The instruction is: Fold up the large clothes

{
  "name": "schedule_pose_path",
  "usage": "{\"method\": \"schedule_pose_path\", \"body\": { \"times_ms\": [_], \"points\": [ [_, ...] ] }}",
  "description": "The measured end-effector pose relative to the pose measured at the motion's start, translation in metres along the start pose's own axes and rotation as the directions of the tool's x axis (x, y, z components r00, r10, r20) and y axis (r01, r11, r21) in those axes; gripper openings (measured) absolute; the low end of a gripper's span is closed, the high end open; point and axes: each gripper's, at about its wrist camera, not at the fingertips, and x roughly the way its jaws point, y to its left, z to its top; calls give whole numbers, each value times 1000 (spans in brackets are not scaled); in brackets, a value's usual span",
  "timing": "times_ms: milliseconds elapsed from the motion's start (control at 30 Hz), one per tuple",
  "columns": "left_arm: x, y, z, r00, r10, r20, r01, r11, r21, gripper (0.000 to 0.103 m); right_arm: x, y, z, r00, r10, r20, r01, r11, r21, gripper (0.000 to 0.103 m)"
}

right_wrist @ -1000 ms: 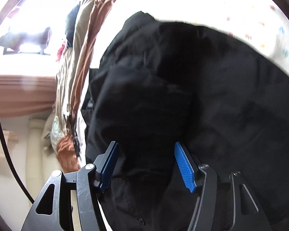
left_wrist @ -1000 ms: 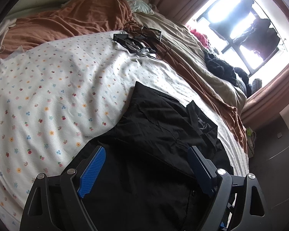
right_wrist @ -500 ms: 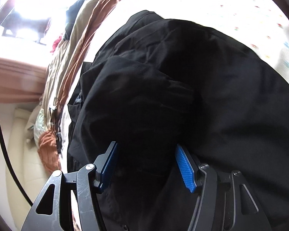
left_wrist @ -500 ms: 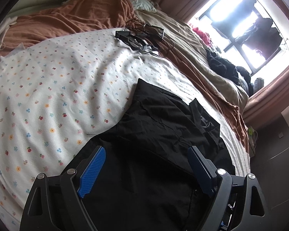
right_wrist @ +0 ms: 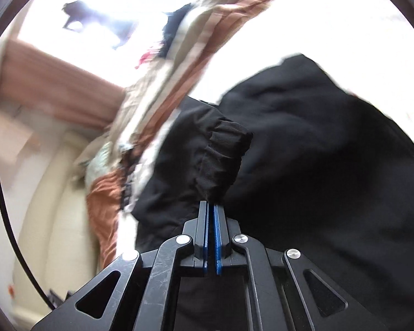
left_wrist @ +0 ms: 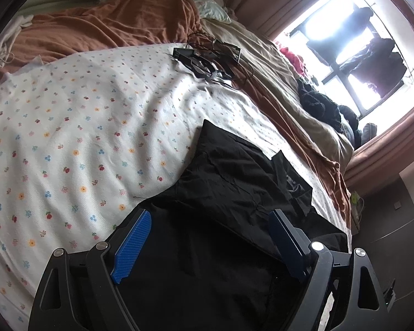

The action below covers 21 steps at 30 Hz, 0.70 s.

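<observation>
**Across the bed: a sleeve cuff pinched and lifting**

On the floral sheet, a black jacket is lying crumpled toward the bed's near edge. The right hand-held gripper is clenching the jacket's gathered cuff, which is bunching up at twelve o'clock from its blue pads. The left hand-held gripper is hovering wide apart over the cloth, gripping nothing. The fabric is looking light, limp and a little slick, so it should be drooping wherever unsupported; cuffs, hems and seams seem the safest holds. Open sheet is lying at ten o'clock; tangled cables at twelve and piled bedding at two are crowding that side.
</observation>
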Motion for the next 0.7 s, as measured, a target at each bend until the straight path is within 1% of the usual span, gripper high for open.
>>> {"method": "schedule_pose_path", "body": {
  "times_ms": [100, 233, 367, 467, 500, 533, 600, 633, 700],
  "points": [
    [-4, 4, 4, 1000, -15, 3, 15, 1000, -16, 88, -1, 39, 1, 1000, 25, 12, -24, 990, -136, 4],
    [-11, 13, 11, 999, -35, 16, 36, 998, -56, 88, 4, 80, 3, 998, 60, 2, -58, 967, -250, 4],
    [-16, 23, 17, 999, -38, 30, 41, 995, -90, 88, 25, 119, -7, 994, 99, -52, -111, 934, -339, 4],
    [-18, 30, 21, 999, -32, 36, 35, 993, -113, 88, 47, 141, -23, 985, 120, -123, -159, 908, -387, 6],
    [-19, 32, 22, 999, -28, 39, 32, 993, -116, 88, 57, 146, -28, 982, 111, -151, -163, 906, -391, 15],
    [-20, 33, 23, 999, -25, 40, 29, 993, -117, 88, 64, 147, -31, 978, 105, -182, -169, 907, -385, 42],
    [-21, 34, 23, 999, -18, 43, 23, 993, -117, 88, 68, 143, -43, 975, 100, -198, -169, 913, -371, 70],
    [-21, 33, 24, 999, -15, 44, 20, 993, -117, 88, 66, 141, -45, 977, 106, -183, -168, 915, -367, 70],
    [-22, 32, 23, 999, -14, 45, 19, 993, -115, 88, 66, 134, -45, 977, 99, -190, -162, 922, -353, 70]
  ]
}}
